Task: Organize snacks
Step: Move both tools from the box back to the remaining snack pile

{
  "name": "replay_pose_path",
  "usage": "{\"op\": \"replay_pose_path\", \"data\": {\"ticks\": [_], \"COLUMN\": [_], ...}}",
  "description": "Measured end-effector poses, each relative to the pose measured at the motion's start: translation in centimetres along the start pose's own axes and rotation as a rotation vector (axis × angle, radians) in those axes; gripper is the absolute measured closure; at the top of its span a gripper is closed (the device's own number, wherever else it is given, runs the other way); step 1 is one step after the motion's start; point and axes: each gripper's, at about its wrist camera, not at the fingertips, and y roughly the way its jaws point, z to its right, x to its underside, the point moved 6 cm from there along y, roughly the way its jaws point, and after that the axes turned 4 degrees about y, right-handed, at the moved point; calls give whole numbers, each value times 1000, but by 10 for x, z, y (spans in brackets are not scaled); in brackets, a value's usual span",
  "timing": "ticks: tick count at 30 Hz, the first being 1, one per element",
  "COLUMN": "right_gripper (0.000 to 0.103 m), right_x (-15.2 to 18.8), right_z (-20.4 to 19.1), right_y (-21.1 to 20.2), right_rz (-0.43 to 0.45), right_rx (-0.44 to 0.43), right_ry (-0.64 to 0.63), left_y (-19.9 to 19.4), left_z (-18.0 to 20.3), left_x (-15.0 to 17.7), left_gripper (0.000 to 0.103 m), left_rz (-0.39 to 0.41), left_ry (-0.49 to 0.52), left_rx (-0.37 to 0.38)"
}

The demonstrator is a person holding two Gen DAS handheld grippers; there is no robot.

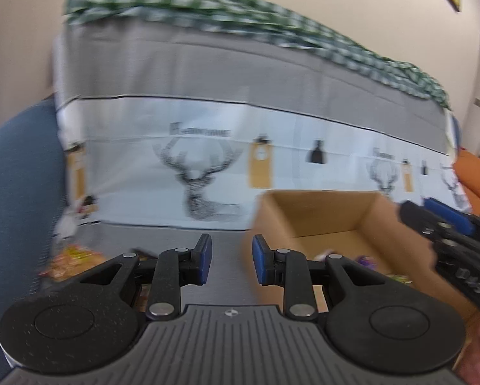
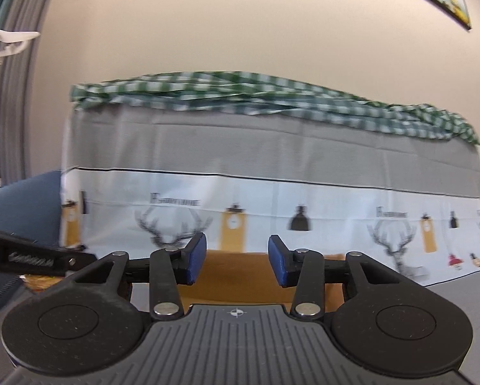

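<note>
My left gripper [image 1: 232, 258] stands a little apart, nothing between its 2 blue pads. My right gripper [image 2: 236, 261] gapes wider, also empty. The cardboard box [image 1: 333, 221] sits ahead-right; blurred snack packets [image 1: 74, 258], probably, lie left on the grey table [image 1: 227, 240].

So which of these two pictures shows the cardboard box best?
The left wrist view. There the cardboard box stands open, and you can see its inner walls and a few snack packets on its bottom. In the right wrist view only a strip of the box shows, behind the tongs, with nothing of the inside.
</note>
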Motion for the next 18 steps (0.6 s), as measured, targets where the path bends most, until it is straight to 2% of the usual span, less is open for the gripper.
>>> {"op": "replay_pose_path", "data": {"ticks": [2,3,5,9,13,18], "right_gripper": [63,65,68,71,71,71], "right_x": [5,8,14,25,36,54], "right_z": [-18,-27,-47,-85,-113,-139], "right_y": [-2,-2,-2,-2,-2,4], "right_rz": [-10,-16,-28,-45,-63,-93], "right_rx": [-33,-52,-87,-156,-201,-239], "right_ry": [-7,-13,-33,-72,-90,-116], "left_y": [3,5,4,7,14,21], "left_z": [-25,-37,-58,-91,-105,-114], "left_x": [17,22,23,28,30,33], "left_gripper": [73,73,73,73,73,73], "left_rz": [-53,-95,-103,-141,-181,-222], "left_ry": [-14,-11,-40,-158,-214,-270], "left_rx": [-47,-102,-169,-210,-244,-238]}}
